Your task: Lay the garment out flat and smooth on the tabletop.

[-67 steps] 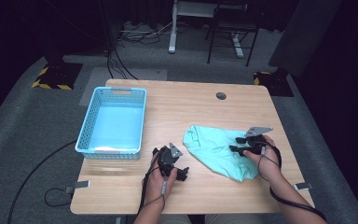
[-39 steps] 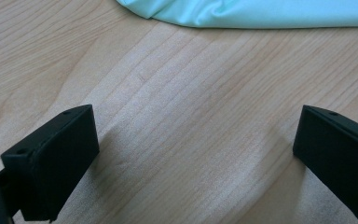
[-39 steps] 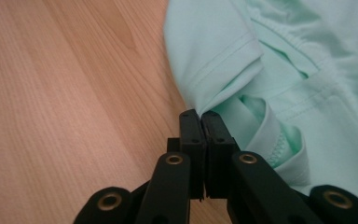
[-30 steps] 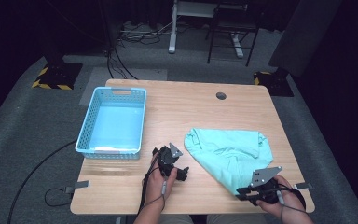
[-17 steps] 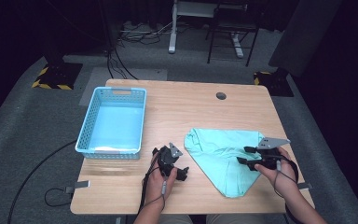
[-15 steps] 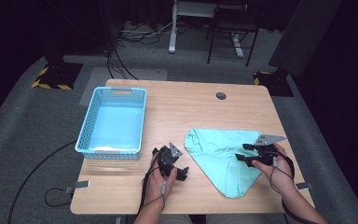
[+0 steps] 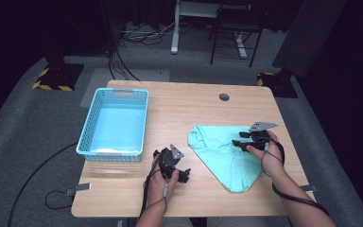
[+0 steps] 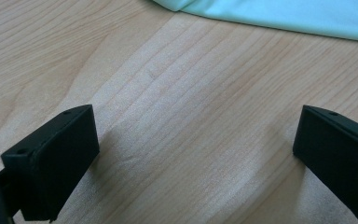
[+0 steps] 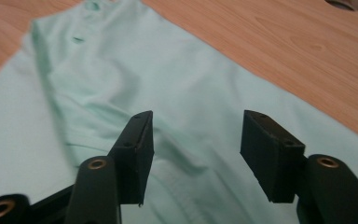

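- No brand, label or writing can be read on the mint-green garment (image 7: 227,153), on the blue basket (image 7: 115,124) or on either gripper.
- The right gripper (image 7: 238,143) sits over the garment's right half in the high view, held level and pointing toward the left side of the table (image 7: 194,106); the person's right forearm comes in from the bottom right with its cable looped at the wrist.
- In the right gripper view its jaws stand partly apart above the cloth (image 9: 177,98), and they have just been closing a little after opening (nothing is pinched between them, the fabric lies beneath).
- The left gripper (image 7: 172,165) rests near the table's front edge, just left of the garment; its jaws are spread wide over bare wood in the left gripper view, holding nothing.
- The garment lies flat on the right half of the table, well apart from the basket, in a rough triangle: its wide bunched end faces the far side, its narrow tip points toward the person, and its long axis runs from far-left to near-right.
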